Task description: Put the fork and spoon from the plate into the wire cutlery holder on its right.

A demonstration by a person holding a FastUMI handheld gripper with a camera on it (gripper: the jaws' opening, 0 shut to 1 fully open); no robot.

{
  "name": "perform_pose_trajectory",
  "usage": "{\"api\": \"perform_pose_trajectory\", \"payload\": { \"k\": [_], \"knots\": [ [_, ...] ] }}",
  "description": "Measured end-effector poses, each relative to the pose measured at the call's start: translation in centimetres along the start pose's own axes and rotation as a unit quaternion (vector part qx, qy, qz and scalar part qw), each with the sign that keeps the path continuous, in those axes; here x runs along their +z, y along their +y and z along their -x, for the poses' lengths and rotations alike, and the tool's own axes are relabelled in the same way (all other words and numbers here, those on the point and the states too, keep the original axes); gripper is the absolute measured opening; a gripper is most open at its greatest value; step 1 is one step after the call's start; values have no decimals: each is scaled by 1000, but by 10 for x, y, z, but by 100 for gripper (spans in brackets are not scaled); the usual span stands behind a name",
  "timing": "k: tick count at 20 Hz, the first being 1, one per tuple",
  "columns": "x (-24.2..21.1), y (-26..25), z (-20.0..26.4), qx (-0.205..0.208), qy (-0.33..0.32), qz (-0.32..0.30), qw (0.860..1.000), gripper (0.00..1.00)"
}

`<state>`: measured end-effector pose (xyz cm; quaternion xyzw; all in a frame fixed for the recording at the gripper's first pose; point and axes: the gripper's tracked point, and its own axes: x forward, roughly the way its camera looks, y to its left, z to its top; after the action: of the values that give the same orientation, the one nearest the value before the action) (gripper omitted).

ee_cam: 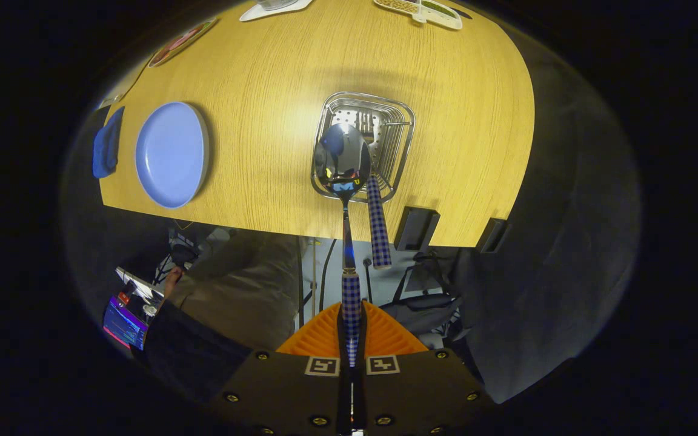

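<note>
Gripper view — jaws clamp one spoon (343,160); one fork (378,224) in holder (400,130).

1. The spoon (344,162) bowl covers part of the wire holder (397,130) and the upper end of the checked handle (378,221) standing in it.
2. The orange fingers (325,333) hide the spoon handle's end.
3. The person (234,303) is only partly visible.
4. Far-edge items (422,9) are cut off.
</note>
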<state>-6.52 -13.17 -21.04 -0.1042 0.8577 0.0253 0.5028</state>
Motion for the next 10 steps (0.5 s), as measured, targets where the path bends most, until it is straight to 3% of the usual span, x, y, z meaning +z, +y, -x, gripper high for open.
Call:
{"api": "perform_pose_trajectory", "payload": {
  "k": [10],
  "knots": [
    [26,-1,-18,25,35,-50,998,2]
  ]
}}
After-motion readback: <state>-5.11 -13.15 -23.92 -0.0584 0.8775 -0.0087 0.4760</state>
